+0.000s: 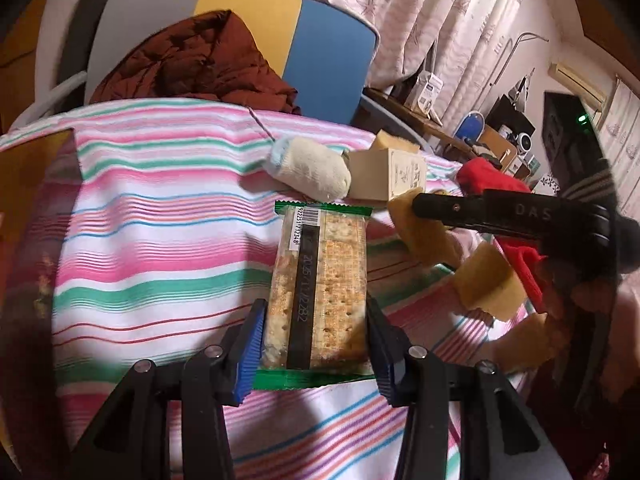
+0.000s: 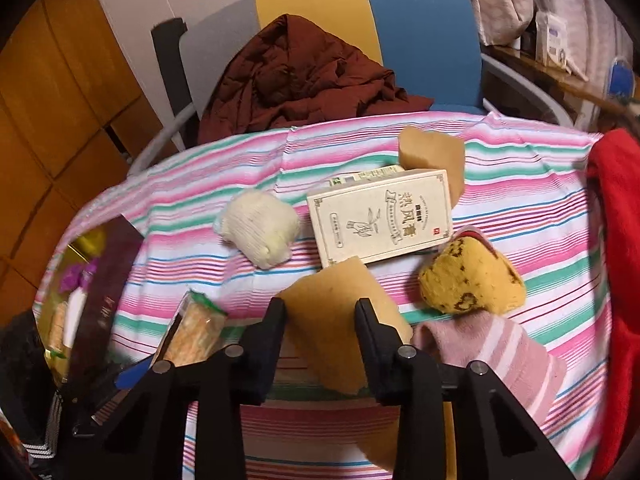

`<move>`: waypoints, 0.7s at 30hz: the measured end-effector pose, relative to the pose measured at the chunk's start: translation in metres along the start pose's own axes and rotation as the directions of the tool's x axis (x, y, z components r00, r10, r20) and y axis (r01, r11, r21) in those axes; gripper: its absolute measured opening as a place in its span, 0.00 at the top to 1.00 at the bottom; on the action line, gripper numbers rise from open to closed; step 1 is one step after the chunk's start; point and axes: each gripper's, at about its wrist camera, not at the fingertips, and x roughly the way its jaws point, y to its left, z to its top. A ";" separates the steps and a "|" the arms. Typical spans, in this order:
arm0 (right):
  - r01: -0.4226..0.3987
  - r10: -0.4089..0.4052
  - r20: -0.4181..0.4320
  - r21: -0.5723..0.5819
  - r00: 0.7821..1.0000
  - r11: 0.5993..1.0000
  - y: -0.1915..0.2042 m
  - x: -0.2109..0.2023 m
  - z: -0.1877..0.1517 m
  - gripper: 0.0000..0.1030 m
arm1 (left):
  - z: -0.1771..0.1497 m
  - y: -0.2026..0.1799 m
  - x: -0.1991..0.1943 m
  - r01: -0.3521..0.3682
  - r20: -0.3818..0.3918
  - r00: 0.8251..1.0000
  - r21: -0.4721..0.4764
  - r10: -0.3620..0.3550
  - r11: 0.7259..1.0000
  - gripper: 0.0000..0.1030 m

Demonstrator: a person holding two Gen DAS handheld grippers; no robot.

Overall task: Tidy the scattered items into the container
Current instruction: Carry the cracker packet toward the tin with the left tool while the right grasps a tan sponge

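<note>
A packet of crackers (image 1: 320,248) with green ends sits between the blue pads of my left gripper (image 1: 316,312), which is shut on it just above the striped cloth (image 1: 160,208). The same packet (image 2: 192,332) shows at the lower left of the right wrist view. My right gripper (image 2: 320,308) is shut on a tan sponge block (image 2: 336,320). A dark glossy container (image 2: 96,280) stands at the table's left edge with some items in it. In the left wrist view the right gripper's black finger (image 1: 460,216) reaches in from the right with tan sponge (image 1: 420,236) under it.
On the cloth lie a white rolled sock (image 2: 258,228), a cream printed box (image 2: 380,216), a second tan sponge (image 2: 432,152), a yellow patterned sock (image 2: 472,280) and a pink striped sock (image 2: 492,352). Red fabric (image 2: 616,240) lies at the right edge. A chair with a brown jacket (image 2: 304,80) stands behind.
</note>
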 end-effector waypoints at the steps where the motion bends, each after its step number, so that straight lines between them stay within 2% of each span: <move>1: -0.016 0.016 0.006 0.009 1.000 1.000 0.000 -0.001 0.000 0.67 | 0.000 0.000 -0.006 -0.001 0.012 1.000 0.003 0.001 1.000 0.54; 9: -0.060 0.061 0.037 -0.010 0.997 0.998 0.009 -0.007 -0.001 0.71 | 0.003 0.000 -0.047 0.016 0.088 0.996 -0.004 -0.016 1.000 0.54; 11: -0.066 0.068 0.054 -0.030 0.996 0.997 0.014 -0.011 -0.001 0.75 | 0.004 0.003 -0.056 0.016 0.104 0.994 -0.010 -0.015 1.000 0.54; 17: -0.082 0.092 0.097 -0.105 0.991 0.991 0.032 -0.022 -0.005 0.75 | 0.005 0.023 -0.087 -0.020 0.153 0.988 -0.041 0.026 0.999 0.54; 21: -0.131 0.143 0.103 -0.116 0.984 0.985 0.045 -0.026 -0.007 0.75 | 0.005 0.044 -0.106 -0.047 0.177 0.982 -0.079 0.060 0.996 0.54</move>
